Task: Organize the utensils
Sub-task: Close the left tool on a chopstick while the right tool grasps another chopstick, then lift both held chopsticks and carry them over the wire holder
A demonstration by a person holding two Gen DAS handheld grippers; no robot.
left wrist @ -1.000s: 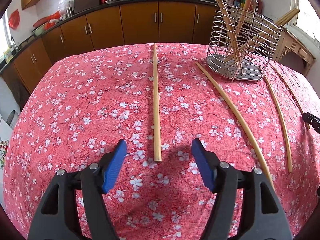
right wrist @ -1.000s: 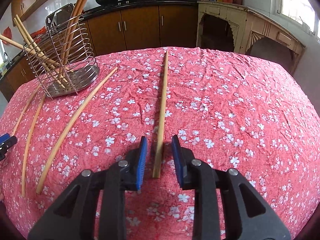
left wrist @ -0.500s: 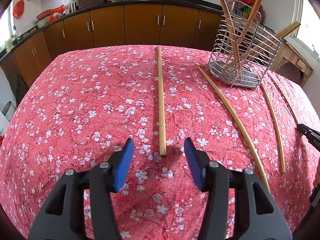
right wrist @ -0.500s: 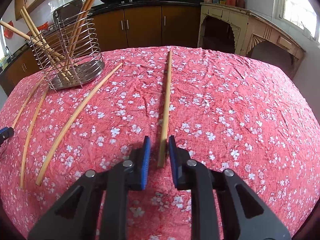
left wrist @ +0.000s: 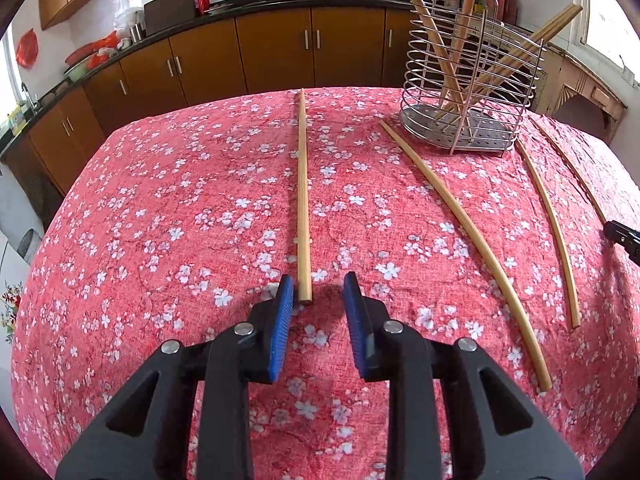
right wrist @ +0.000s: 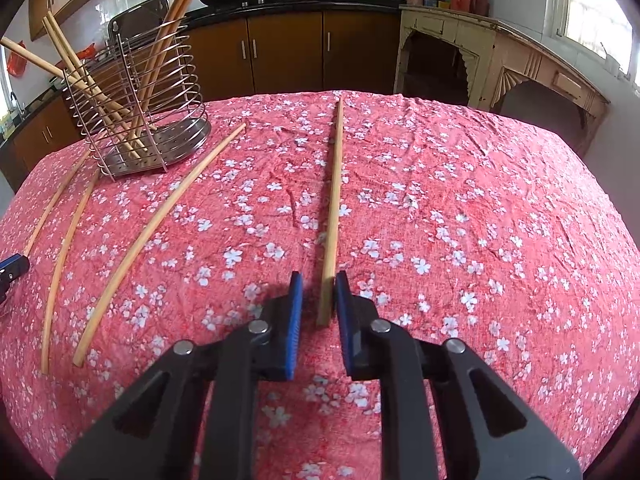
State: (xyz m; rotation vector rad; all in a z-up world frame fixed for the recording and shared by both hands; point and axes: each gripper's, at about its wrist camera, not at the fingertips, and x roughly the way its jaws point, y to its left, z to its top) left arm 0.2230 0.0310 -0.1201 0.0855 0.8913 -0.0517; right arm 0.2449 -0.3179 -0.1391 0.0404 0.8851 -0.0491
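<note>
Long wooden chopsticks lie on a red flowered tablecloth. In the left wrist view one straight chopstick (left wrist: 303, 196) ends between the blue pads of my left gripper (left wrist: 316, 294), which is open around its tip. In the right wrist view another chopstick (right wrist: 333, 216) has its near end between the pads of my right gripper (right wrist: 319, 294); the jaws are narrow, the right pad touches it and a gap shows on the left. A wire utensil holder (left wrist: 468, 92), also in the right wrist view (right wrist: 140, 108), holds several chopsticks.
Three more chopsticks lie loose by the holder: a thick one (left wrist: 472, 240) and two thin ones (left wrist: 550, 224). They also show in the right wrist view, left of my gripper (right wrist: 156, 228). Kitchen cabinets (left wrist: 276, 52) stand behind the table.
Both grippers have closed in on their chopsticks. The left jaws narrowed a lot and moved up to the chopstick tip. The right jaws narrowed slightly around its chopstick.
</note>
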